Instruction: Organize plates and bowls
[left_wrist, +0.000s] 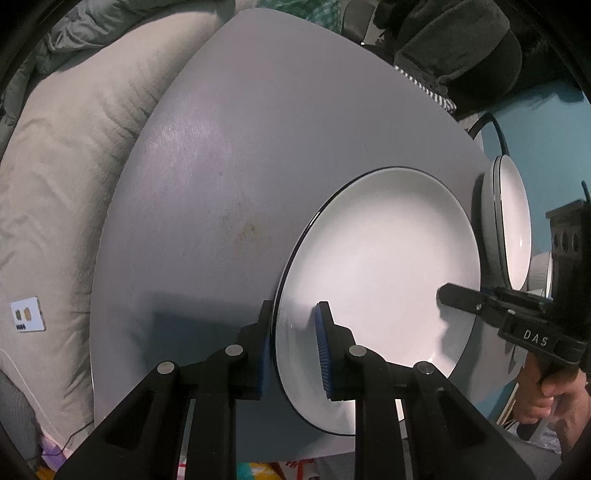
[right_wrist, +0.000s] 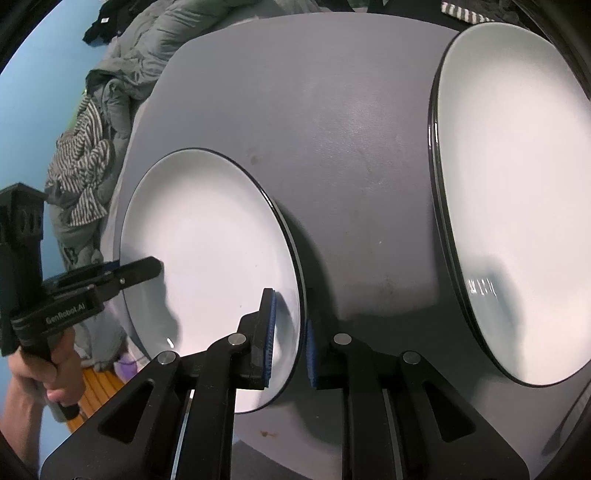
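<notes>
Your left gripper (left_wrist: 293, 347) has its blue-padded fingers straddling the near rim of the white round plate with the thin black edge (left_wrist: 384, 266), one inside, one outside, but I can't tell if they're pinching it. Your right gripper (right_wrist: 290, 343) straddles the opposite rim, again can't tell. That plate lies on the grey table (left_wrist: 258, 166). Farther right sits a second white black-rimmed plate (right_wrist: 517, 192).
</notes>
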